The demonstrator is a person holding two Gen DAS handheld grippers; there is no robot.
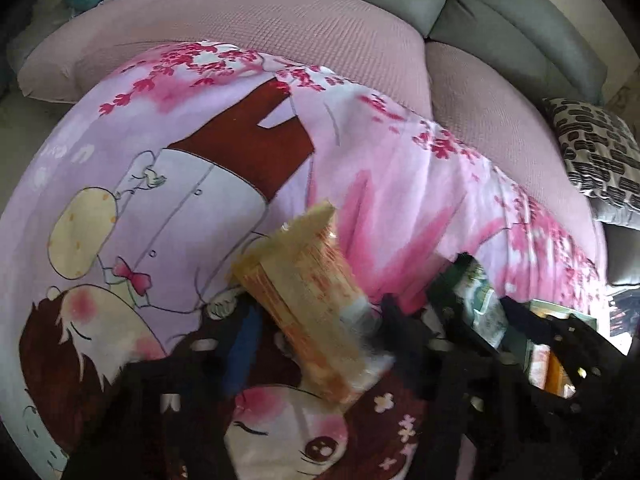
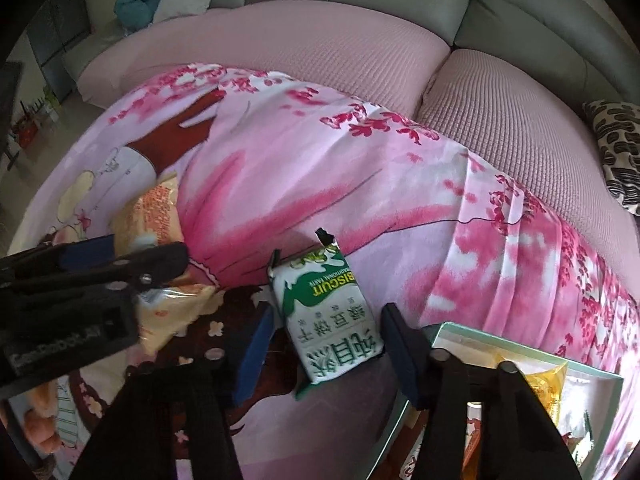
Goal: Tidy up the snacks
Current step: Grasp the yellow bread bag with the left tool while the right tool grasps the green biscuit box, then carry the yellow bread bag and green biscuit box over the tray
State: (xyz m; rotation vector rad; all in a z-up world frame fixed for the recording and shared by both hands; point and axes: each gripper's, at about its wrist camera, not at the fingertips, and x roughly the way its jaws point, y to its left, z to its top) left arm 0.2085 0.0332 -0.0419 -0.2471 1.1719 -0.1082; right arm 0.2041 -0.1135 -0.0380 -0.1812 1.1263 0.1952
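— Orange snack packet (image 1: 304, 304) sits clamped in the left claw (image 1: 312, 320), lifted over the blanket (image 1: 400, 208); mid-carry, I'd say

— Right claw (image 2: 324, 344) gapes around the green biscuit pack (image 2: 328, 316), ungripped. Next: squeeze, lift, swing to the box (image 2: 520, 344) beside it, minding its rim

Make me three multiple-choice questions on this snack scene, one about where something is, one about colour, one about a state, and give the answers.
1. Where is the box? A right of the biscuit packet B on the sofa back C on the floor
2. The biscuit packet is: A blue and black B green and white C red
3. The left tongs are: A open and empty B out of view C holding the orange packet

Answers: A, the box sits at lower right; B, green-and-white wrapper; C, the packet sits clamped between the fingers.
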